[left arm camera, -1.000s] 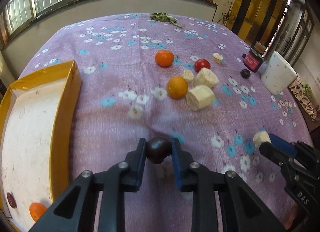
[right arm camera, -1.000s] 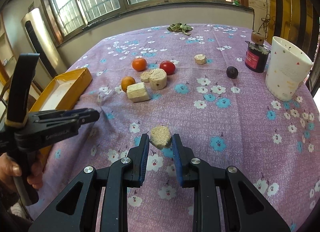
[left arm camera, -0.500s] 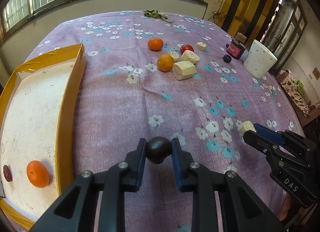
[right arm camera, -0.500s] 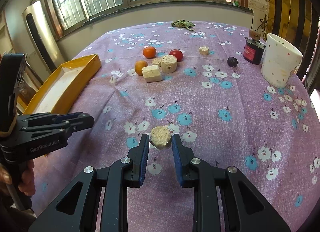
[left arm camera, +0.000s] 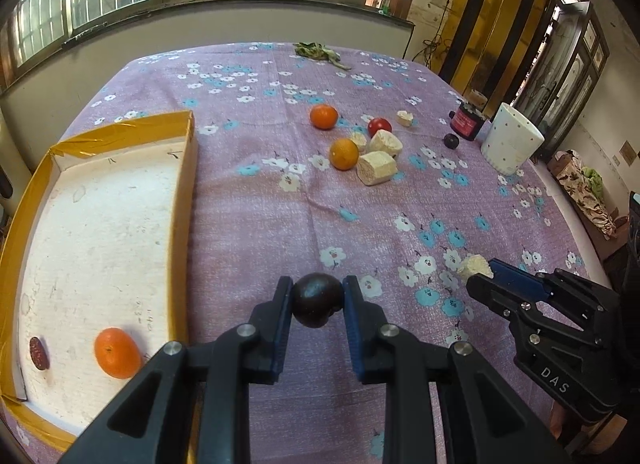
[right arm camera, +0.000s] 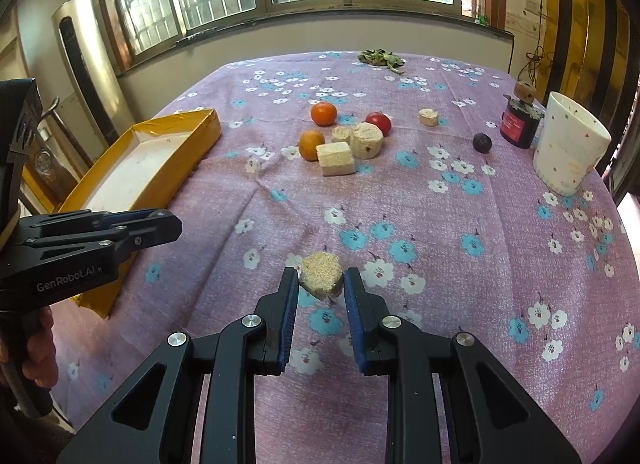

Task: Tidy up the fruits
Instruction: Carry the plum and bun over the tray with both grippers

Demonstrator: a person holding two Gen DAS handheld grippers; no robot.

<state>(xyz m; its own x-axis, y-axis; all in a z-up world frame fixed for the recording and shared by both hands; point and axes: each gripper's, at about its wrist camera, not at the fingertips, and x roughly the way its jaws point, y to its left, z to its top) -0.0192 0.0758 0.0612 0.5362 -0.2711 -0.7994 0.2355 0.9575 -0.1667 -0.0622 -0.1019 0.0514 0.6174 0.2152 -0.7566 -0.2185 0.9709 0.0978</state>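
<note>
In the left wrist view, a shallow rectangular tray (left arm camera: 182, 200) with glossy yellow taped walls and a scuffed white floor fills the left of the frame; in its lower left corner lie 1 smooth orange (left arm camera: 117, 352) and, just left of it, a small flat dark red piece (left arm camera: 39, 352). At bottom centre the left gripper (left arm camera: 317, 304) pinches a round, dull, dark purple fruit (left arm camera: 316, 304) between its blue-padded black fingers, held above the purple flowered cloth (left arm camera: 256, 232) and well right of the tray wall. Up the cloth in the middle of the frame sit 2 more oranges (left arm camera: 324, 116) (left arm camera: 344, 153), a glossy red tomato (left arm camera: 379, 126) and several pale, crumbly cut chunks (left arm camera: 376, 173). Further right stand another dark round fruit (left arm camera: 451, 140), a dark red jar (left arm camera: 467, 124) and a white speckled cup (left arm camera: 511, 144), tapered toward its base. At lower right the right gripper (left arm camera: 478, 270) comes in from the edge with a pale chunk at its tip. In the right wrist view, the left gripper's black body enters at the left edge, over the tray's near end, with the hand (right arm camera: 38, 348) that holds it below; the right gripper's pads clamp a coarse, grainy beige chunk (right arm camera: 322, 274) with flat cut faces at bottom centre, lifted clear of the cloth.
</note>
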